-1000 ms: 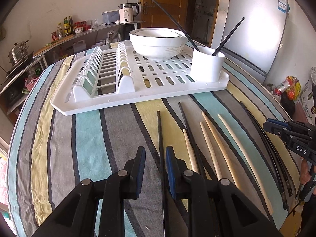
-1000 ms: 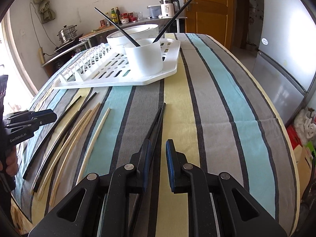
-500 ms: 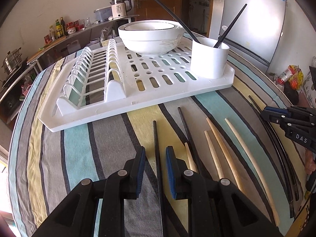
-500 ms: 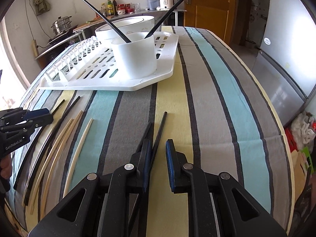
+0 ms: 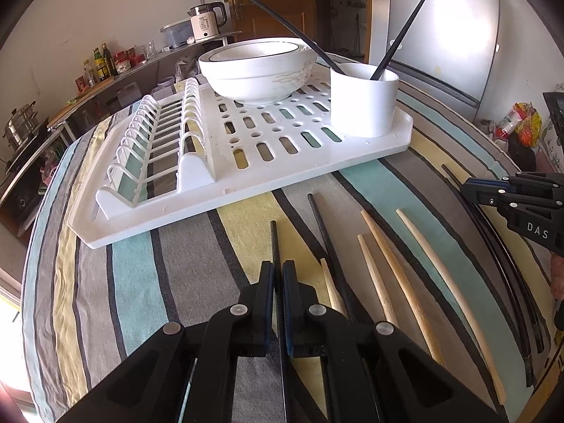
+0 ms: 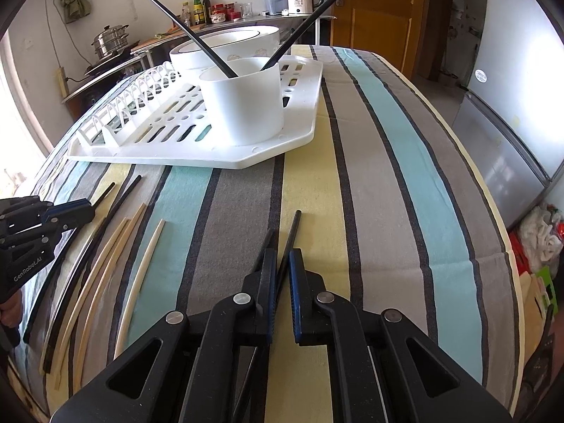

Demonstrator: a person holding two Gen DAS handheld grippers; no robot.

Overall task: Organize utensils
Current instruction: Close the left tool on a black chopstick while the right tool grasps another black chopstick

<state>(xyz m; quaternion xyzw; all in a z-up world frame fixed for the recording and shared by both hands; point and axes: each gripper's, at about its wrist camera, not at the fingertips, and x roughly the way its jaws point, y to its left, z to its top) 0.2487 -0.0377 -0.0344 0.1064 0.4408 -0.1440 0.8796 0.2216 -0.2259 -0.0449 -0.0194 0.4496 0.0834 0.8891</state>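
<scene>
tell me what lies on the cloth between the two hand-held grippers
In the left wrist view, a black chopstick and four pale wooden chopsticks lie between the left hand-held gripper and the right hand-held gripper.

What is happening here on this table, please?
A person is sorting chopsticks with a handheld gripper in each hand. The left gripper has just closed on one black chopstick lying on the striped tablecloth. The right gripper has just closed on another black chopstick. Two black chopsticks already stand in the white cup on the drying rack. Several wooden chopsticks and black ones remain on the cloth.
</scene>
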